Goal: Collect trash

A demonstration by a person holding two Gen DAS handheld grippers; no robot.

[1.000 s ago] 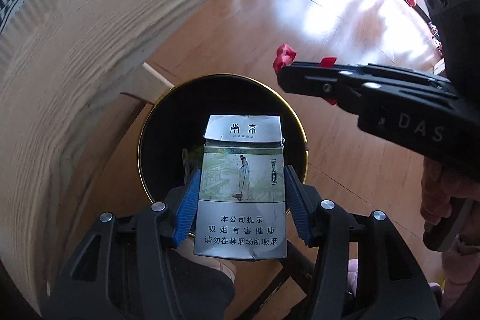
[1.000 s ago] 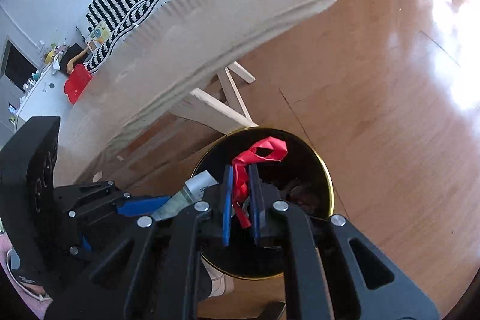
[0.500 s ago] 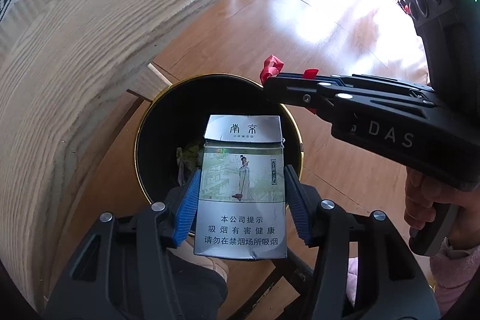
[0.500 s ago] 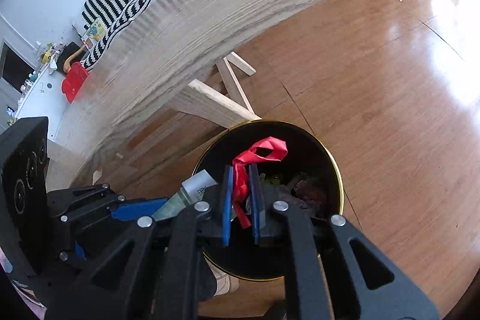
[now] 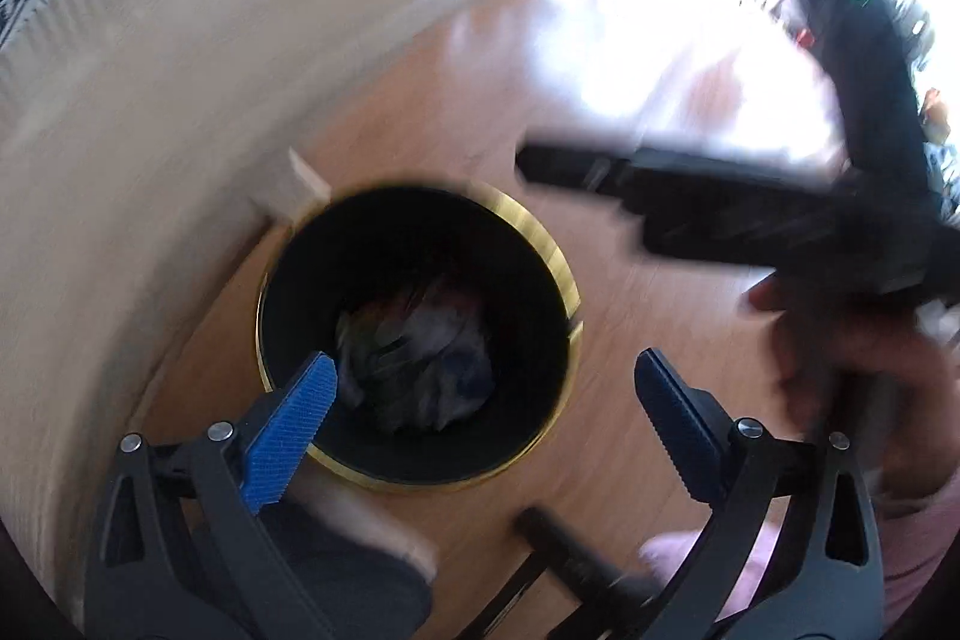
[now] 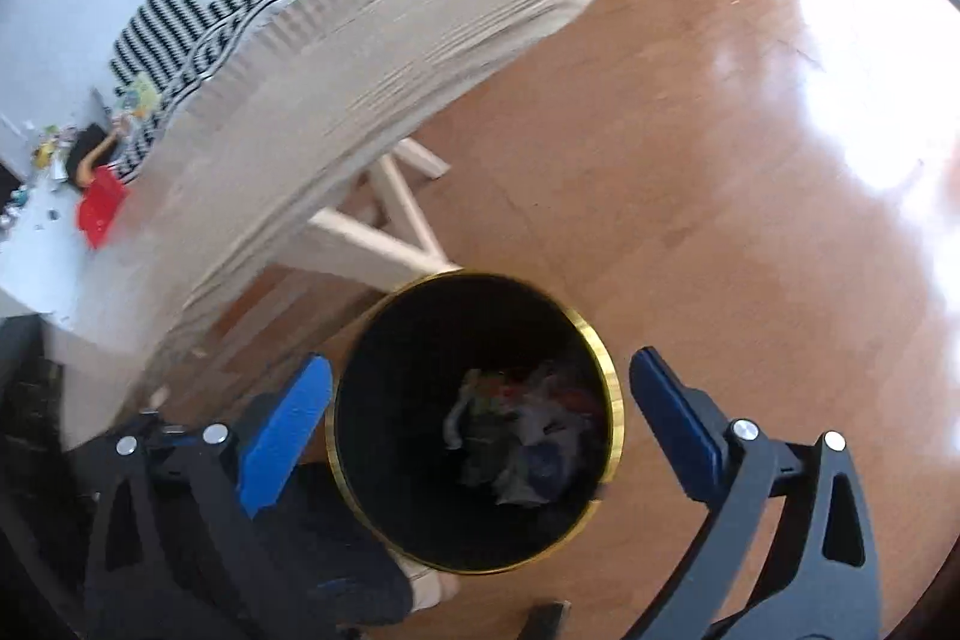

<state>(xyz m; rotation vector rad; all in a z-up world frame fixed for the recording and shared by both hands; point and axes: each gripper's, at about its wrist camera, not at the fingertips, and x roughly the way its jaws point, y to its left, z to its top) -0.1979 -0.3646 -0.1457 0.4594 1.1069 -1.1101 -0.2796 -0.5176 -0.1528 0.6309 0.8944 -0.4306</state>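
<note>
Half a second earlier the left tool (image 5: pixel 480 406) had pinched a cigarette pack and the right tool (image 6: pixel 480 412) had pinched a scrap of red ribbon, both over the bin (image 5: pixel 543 244). Now both tools stood spread wide with nothing between their blue pads (image 5: pixel 288 430). The pack and the ribbon were gone from the fingers, so I judge that both were let go into the bin and that this round of collecting was done.

The bin, black with a gold rim, stood on the wooden floor (image 6: pixel 750 172) just beside the worktop (image 6: pixel 372 58) and its pale leg. In the left wrist view its mouth lay ahead of and below the open pads; in the right wrist view it sat squarely between them, lower down. At its bottom lay a crumpled heap of trash (image 6: pixel 516 430), grey with bits of colour. Blur hid whether the pack or ribbon lay on top.

The right tool's dark body crossed the upper right of the left view, smeared by motion.
</note>
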